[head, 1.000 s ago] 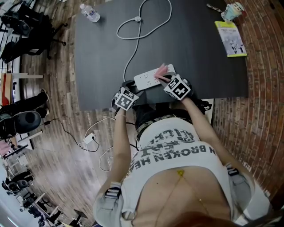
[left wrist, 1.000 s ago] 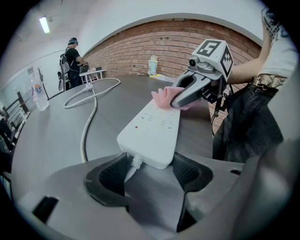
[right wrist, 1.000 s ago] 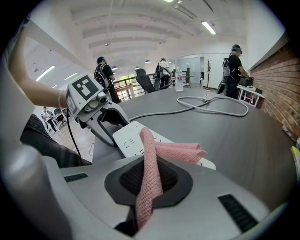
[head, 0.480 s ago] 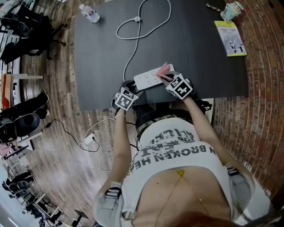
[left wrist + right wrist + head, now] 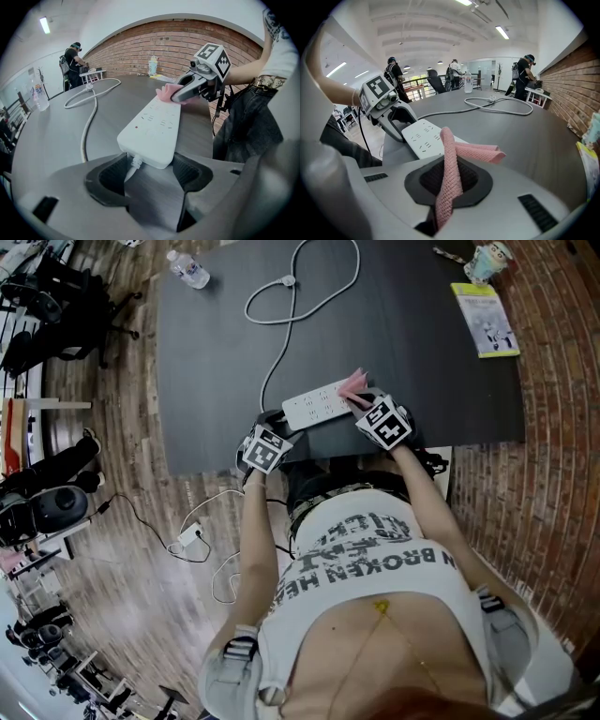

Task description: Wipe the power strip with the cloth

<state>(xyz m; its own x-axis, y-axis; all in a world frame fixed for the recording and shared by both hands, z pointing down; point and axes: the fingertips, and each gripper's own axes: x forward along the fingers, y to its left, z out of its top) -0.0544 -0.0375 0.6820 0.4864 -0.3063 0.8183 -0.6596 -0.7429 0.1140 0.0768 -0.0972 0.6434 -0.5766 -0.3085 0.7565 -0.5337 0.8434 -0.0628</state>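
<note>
Holding the cord end of the long white plastic power strip [image 5: 152, 131] between the jaws of the left gripper [image 5: 147, 171], dark pads pressed against both of its sides. Lying flat by the front edge of the black table [image 5: 422, 352], lengthwise along that edge, with the white cable [image 5: 281, 352] looping off toward the table's far side. Pinching a folded pink knitted cloth [image 5: 450, 164] in the closed jaws of the right gripper [image 5: 449, 180], at the opposite end of the strip. Touching that end with the cloth's free folds, just past the last sockets.
</note>
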